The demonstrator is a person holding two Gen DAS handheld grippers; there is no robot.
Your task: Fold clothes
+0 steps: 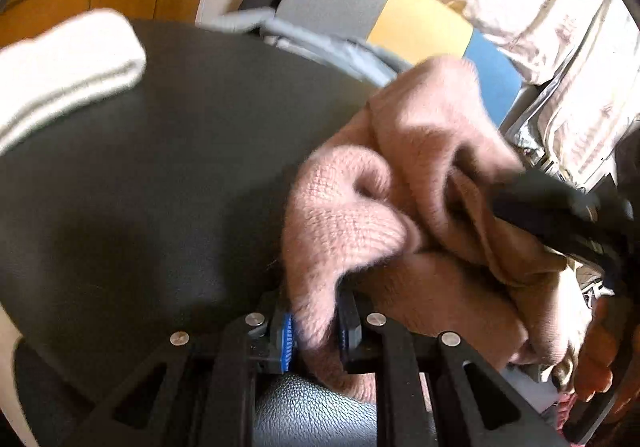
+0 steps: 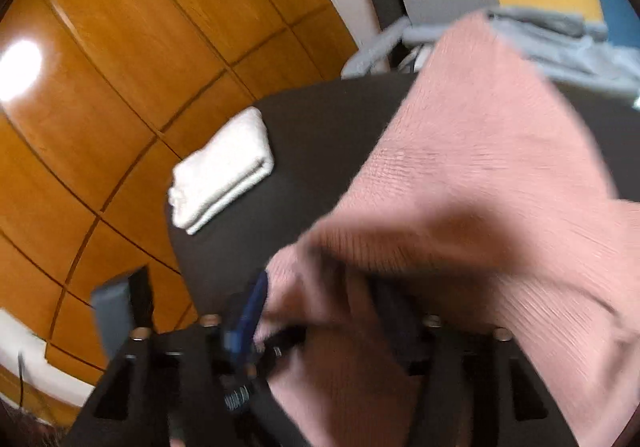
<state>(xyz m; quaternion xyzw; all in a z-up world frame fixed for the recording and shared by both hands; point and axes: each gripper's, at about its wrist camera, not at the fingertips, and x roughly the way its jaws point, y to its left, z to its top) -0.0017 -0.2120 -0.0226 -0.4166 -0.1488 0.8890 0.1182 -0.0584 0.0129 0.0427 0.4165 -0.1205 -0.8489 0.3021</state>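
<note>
A fuzzy pink knitted sweater (image 1: 420, 167) lies bunched on the right part of the dark tabletop (image 1: 160, 175). My left gripper (image 1: 316, 331) is shut on a fold of it, with the knit pinched between the blue pads (image 1: 286, 335). The right gripper shows there as a blurred black shape (image 1: 560, 215) over the sweater's right side. In the right wrist view the sweater (image 2: 480, 187) spreads wide and drapes over my right gripper (image 2: 320, 323). Its jaws stand wide apart with loose cloth between them; the right finger is mostly hidden.
A folded white towel (image 1: 68, 63) (image 2: 220, 171) sits at the table's left edge. Grey garments (image 2: 540, 39) lie at the far edge, before a grey, yellow and blue chair (image 1: 420, 19). Wooden floor (image 2: 120, 87) lies left of the table. A hand (image 1: 600, 347) is at lower right.
</note>
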